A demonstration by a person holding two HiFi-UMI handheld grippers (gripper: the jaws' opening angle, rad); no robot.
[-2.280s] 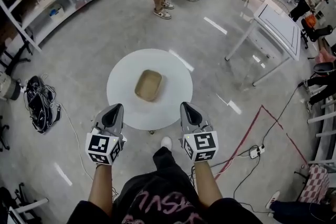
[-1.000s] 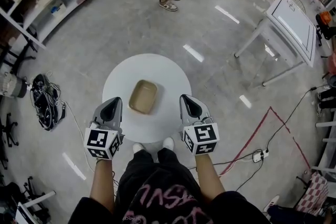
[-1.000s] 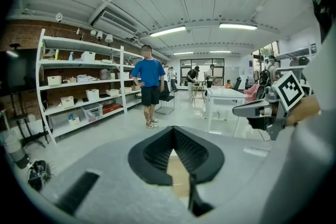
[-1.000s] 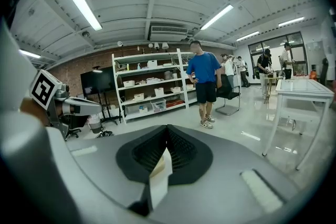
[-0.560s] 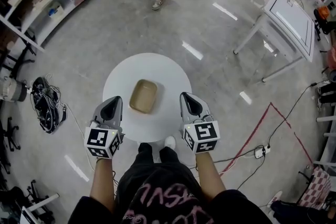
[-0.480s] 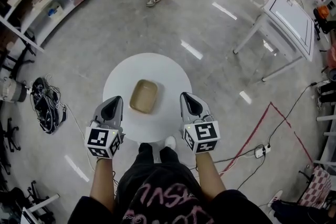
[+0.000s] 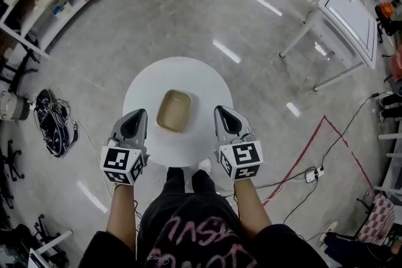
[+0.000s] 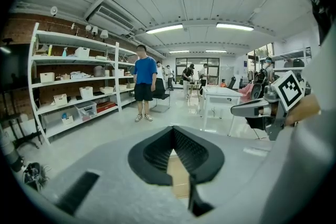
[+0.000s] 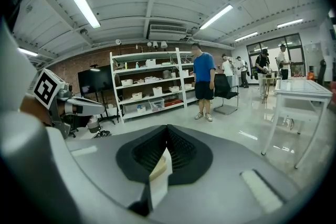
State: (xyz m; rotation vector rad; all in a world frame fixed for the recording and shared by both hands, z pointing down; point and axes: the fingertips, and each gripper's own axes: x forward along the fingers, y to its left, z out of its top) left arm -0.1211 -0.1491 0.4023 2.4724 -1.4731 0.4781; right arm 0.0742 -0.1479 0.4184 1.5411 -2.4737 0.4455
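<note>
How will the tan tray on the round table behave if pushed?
The tan tray looks shallow and flat-bottomed, so it would probably slide, not tip. The white table seems smooth, so it may skid easily. The tray appears empty, likely light.

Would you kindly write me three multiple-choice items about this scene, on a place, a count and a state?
1. Where is the tan rectangular tray? A on the floor; B on the round white table; C on a shelf.
2. How many things lie on that table? A one; B two; C four.
3. The left gripper and right gripper are: A wide open; B clamped on the tray; C shut, empty.
1B, it sits mid-table; 2A, only the tray; 3C, jaw tips meet in both gripper views.
</note>
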